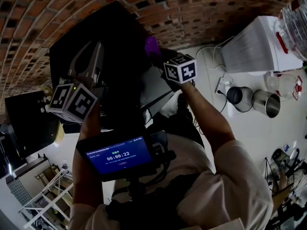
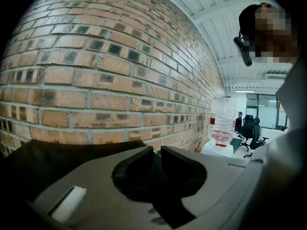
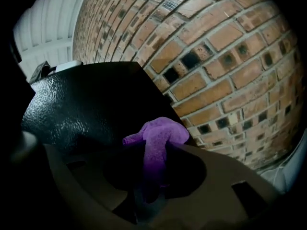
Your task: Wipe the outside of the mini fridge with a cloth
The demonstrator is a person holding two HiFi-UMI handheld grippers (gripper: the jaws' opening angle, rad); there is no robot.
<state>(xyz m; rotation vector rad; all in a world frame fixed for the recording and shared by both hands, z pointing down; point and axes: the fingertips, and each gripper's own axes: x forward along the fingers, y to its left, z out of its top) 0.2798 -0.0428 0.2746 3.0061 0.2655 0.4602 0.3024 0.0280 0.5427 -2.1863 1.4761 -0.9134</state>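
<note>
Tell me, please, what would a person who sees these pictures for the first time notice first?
The purple cloth catches the eye first: it is pinched in the right gripper, in front of the upper edge of the black fridge. Behind the fridge a brick wall fills the view. To the person's right, a white water dispenser stands on the pale floor.

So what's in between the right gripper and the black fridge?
The purple cloth. The right gripper pinches it, and its bunched end pokes out toward the black mini fridge. The right gripper view shows it best.
</note>
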